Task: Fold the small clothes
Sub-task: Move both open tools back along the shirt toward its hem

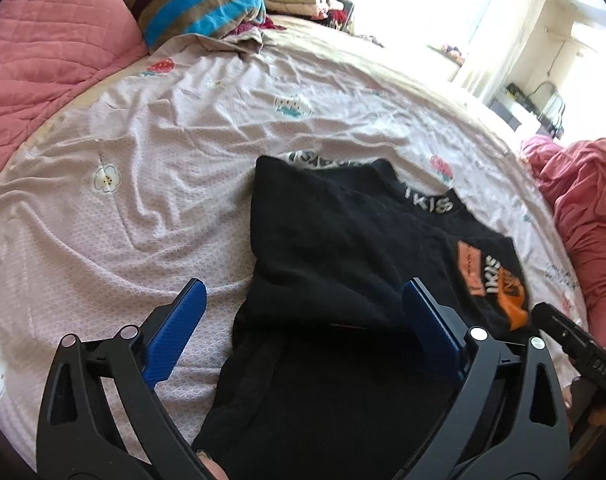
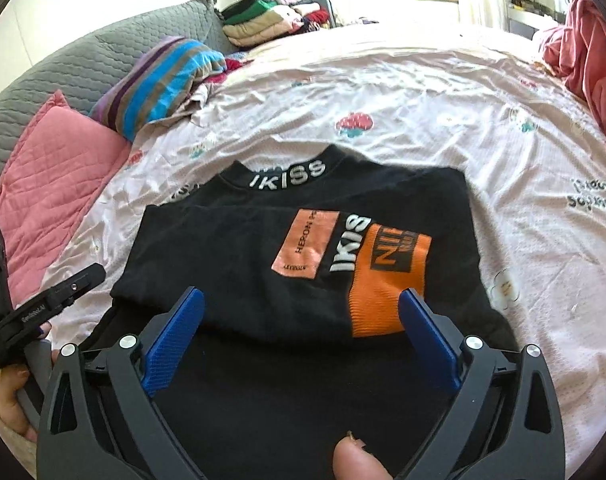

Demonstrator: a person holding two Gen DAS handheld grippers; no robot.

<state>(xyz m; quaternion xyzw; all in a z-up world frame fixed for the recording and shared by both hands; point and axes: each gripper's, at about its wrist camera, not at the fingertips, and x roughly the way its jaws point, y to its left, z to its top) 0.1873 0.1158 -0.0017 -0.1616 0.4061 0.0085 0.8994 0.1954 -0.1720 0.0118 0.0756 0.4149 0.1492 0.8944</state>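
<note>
A small black sweatshirt (image 1: 343, 248) (image 2: 263, 248) with white collar lettering and orange patches lies folded on the bed sheet (image 1: 143, 160) (image 2: 423, 92), its lower part doubled up over the chest. My left gripper (image 1: 303, 292) hovers open over the garment's left edge, blue pads wide apart, nothing between them. My right gripper (image 2: 301, 300) hangs open above the fold near the orange patch (image 2: 387, 280), with nothing in its grip. The other tool shows at each view's edge: the right gripper's body (image 1: 575, 340) and the left gripper's body (image 2: 51, 300) with a hand.
A pink quilted pillow (image 1: 51, 52) (image 2: 51, 176) and a striped blanket (image 1: 199, 4) (image 2: 163, 80) lie at the bed's head. Folded clothes (image 2: 259, 20) are stacked at the far side. A pink blanket (image 1: 583, 208) (image 2: 591, 64) is heaped at the right.
</note>
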